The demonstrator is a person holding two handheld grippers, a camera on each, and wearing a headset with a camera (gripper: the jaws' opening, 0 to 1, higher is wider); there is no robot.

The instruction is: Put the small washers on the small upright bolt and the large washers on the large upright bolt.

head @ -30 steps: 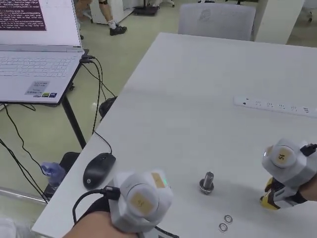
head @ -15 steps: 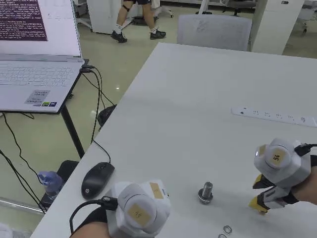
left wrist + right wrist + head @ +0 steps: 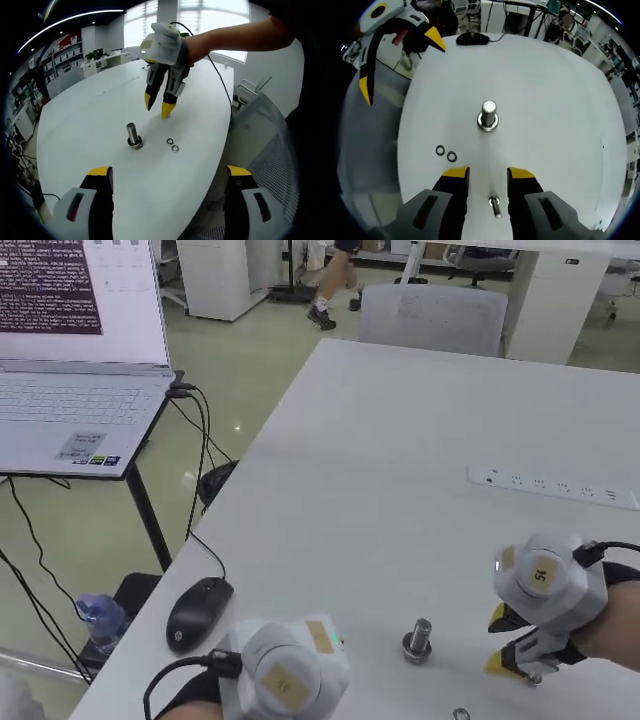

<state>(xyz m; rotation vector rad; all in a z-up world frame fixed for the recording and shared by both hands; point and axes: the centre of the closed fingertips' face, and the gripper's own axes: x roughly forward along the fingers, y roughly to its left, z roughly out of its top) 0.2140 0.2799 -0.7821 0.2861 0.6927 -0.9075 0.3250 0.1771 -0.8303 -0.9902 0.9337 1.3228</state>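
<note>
A large bolt [image 3: 418, 638] stands upright on the white table [image 3: 400, 460]; it also shows as the large bolt [image 3: 132, 136] and the large bolt [image 3: 488, 115]. Two small washers [image 3: 172, 145] lie flat beside it, seen too as washers [image 3: 446, 153]. A small bolt [image 3: 494, 205] sits on the table under my right gripper [image 3: 488, 174], whose jaws stand a little apart with nothing gripped. That right gripper [image 3: 500, 640] hovers right of the large bolt, and the right gripper [image 3: 156, 109] points down. My left gripper [image 3: 169, 172] is wide open; the left gripper [image 3: 285, 675] is at the near edge.
A black mouse [image 3: 200, 600] with its cable lies near the table's left edge. A white power strip [image 3: 550, 485] rests at the far right. A laptop [image 3: 70, 390] stands on a side stand to the left, a grey chair [image 3: 430, 305] at the far end.
My right gripper has come left and closer to the large bolt. The left gripper has stayed at the near edge. The head camera has shifted a little.
</note>
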